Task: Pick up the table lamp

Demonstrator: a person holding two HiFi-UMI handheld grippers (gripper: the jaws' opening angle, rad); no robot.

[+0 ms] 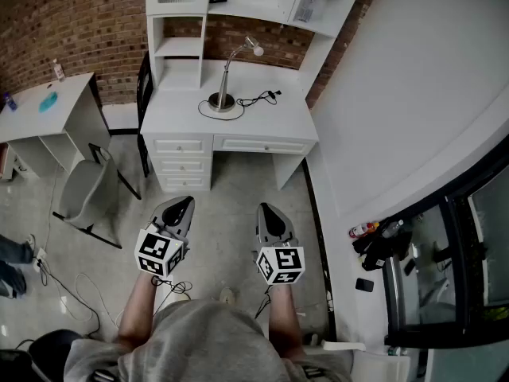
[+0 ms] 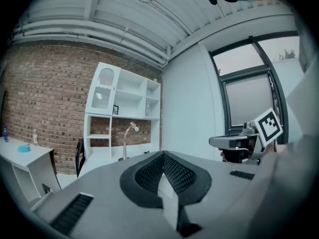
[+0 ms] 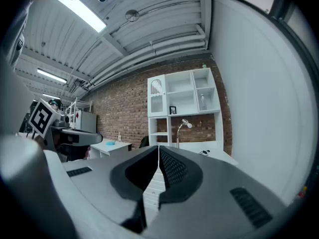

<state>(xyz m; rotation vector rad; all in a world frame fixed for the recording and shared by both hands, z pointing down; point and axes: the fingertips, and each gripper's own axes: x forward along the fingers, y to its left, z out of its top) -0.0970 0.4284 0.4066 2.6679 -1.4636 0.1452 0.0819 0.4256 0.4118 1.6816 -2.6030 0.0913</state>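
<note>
**Brick-walled room, white counter at the far side, lamp well ahead of both claws**

Down low in the head view, the left claw (image 1: 184,204) is clenched. Its own view confirms it: the two dark pads meet at a point with nothing between them. Right beside it, the right claw (image 1: 265,210) is clenched the same way, empty, its pads closed to a thin seam. Both are held out over the pale floor (image 1: 231,189), side by side with a gap between them, each marker cube sitting back toward the person's forearms.

Ahead of them stands the white counter (image 1: 278,122), with drawers (image 1: 184,146) under its top. A shelf hutch (image 1: 181,50) rises from its back against the brick wall (image 1: 79,18).

And there's the table lamp (image 1: 223,99), upright on the counter. Its round base sits left of the middle, and a slim stem arches up and to the right to a small head. Its black cable (image 1: 258,99) curls by the base and trails right across the top. The lamp is well apart from both claws.

Off to the left, a grey chair (image 1: 83,188) stands beside a smaller white counter (image 1: 40,110).
</note>
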